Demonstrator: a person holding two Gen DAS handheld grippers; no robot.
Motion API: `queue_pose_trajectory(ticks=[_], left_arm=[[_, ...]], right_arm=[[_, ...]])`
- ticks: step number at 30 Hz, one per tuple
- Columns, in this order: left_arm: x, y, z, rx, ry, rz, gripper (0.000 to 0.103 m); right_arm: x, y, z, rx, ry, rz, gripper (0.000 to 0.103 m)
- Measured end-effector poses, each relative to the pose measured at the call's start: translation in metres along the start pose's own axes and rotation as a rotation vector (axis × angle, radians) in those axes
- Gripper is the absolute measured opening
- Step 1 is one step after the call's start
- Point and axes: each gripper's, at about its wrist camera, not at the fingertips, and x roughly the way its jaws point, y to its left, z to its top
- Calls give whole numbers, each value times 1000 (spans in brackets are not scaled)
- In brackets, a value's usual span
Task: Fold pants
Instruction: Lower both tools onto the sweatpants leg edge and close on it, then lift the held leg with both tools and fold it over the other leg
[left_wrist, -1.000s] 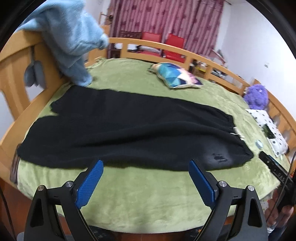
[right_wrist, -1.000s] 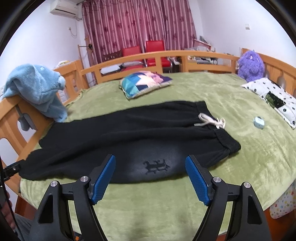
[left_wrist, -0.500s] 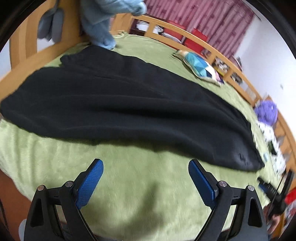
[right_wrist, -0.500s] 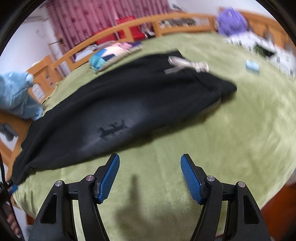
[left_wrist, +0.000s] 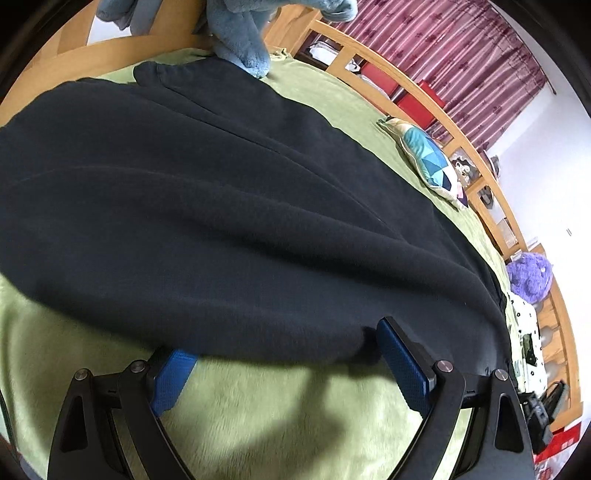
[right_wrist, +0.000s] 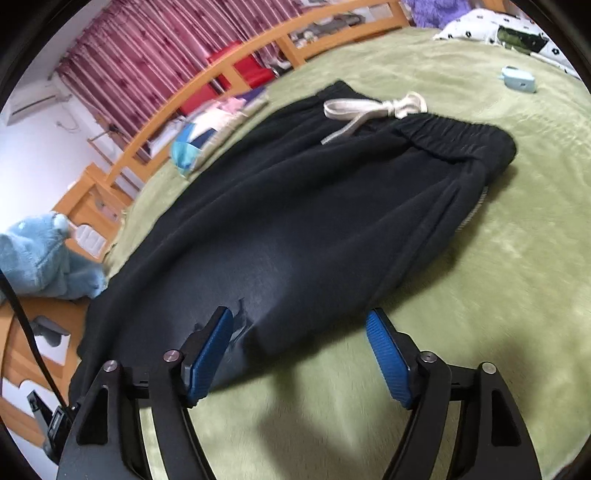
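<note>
Black pants (left_wrist: 229, 206) lie flat across green blanket (left_wrist: 288, 417), drawstring (right_wrist: 369, 110) at waist end. Left gripper (left_wrist: 284, 354) spread wide at near hem, gripping nothing. Right gripper (right_wrist: 299, 347) just reopening, jaws astride near edge, pads not pressing. Blue plush (right_wrist: 40, 258) beside the legs.

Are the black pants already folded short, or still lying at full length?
Full length: black pants stretch from waistband to leg ends, not folded across.
</note>
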Motion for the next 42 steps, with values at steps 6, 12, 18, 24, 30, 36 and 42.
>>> queue_pose_trajectory(ticks=[6, 12, 18, 24, 30, 36, 42], left_arm=[[15, -3, 12, -19, 15, 33, 93], [8, 8, 19, -18, 33, 86, 31], [-23, 8, 25, 43, 8, 45, 12], [-56, -7, 16, 106, -20, 77, 12], [-76, -19, 29, 101, -37, 86, 12], [-89, -47, 65, 145, -104, 103, 12], [-74, -78, 112, 188, -174, 133, 12]], right_arm=[[32, 19, 6, -36, -12, -81, 70], [24, 13, 4, -18, -57, -82, 20], [-14, 19, 0, -46, -100, -78, 15], [-59, 14, 1, -48, -103, -22, 15], [-74, 22, 4, -75, -76, -20, 15], [-83, 51, 33, -136, -95, -11, 14], [-72, 84, 81, -190, -114, 5, 14]])
